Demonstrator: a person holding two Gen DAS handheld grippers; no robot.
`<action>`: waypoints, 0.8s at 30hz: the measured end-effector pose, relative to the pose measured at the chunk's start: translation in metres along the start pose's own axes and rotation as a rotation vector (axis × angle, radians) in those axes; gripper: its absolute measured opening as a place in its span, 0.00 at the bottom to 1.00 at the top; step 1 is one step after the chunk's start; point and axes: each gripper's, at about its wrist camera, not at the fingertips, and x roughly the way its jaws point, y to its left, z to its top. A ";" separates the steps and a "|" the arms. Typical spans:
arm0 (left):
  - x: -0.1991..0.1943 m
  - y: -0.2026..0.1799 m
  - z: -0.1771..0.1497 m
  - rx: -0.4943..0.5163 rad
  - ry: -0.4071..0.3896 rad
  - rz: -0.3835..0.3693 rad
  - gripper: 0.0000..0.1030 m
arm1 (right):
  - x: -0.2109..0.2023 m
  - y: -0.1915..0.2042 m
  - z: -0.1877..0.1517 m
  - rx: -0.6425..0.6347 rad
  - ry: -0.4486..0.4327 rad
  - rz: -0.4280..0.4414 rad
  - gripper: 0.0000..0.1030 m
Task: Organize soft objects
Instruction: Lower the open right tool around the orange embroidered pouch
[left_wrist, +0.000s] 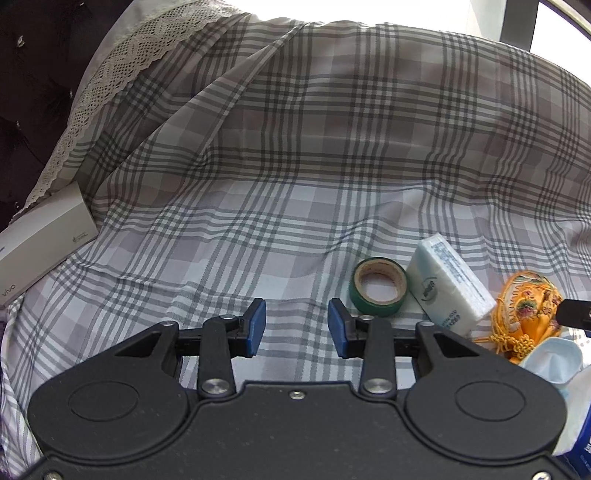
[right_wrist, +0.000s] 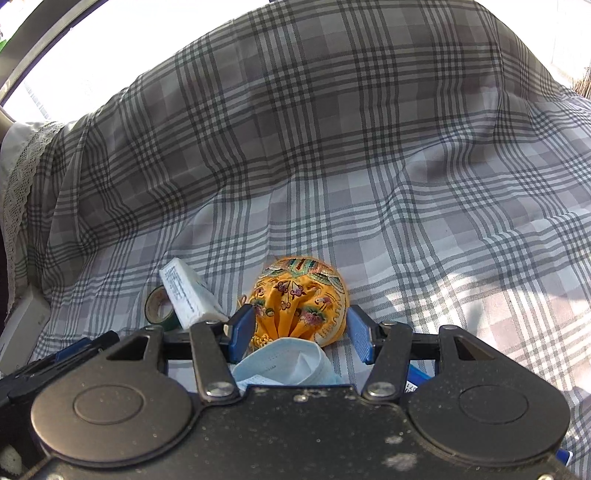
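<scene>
Face mask (right_wrist: 284, 360) and embroidered pouch (right_wrist: 299, 299) lie between the parted right gripper (right_wrist: 301, 334) pads.

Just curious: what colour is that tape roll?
Green, with a tan inner core; clearest in the left wrist view.

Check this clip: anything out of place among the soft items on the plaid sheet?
Yes: a green tape roll, hard rather than soft, sits against the tissue pack, which is propped askew on it. The orange embroidered pouch lies crumpled.
</scene>
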 end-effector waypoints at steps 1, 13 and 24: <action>0.002 0.002 0.001 -0.006 0.008 -0.001 0.38 | 0.003 0.001 0.000 -0.002 0.004 -0.008 0.52; 0.001 -0.003 0.002 0.009 0.019 -0.032 0.38 | 0.027 0.006 -0.002 0.007 0.082 -0.041 0.52; 0.002 0.002 0.004 -0.010 0.028 -0.033 0.38 | 0.052 0.021 0.014 -0.007 0.066 -0.056 0.53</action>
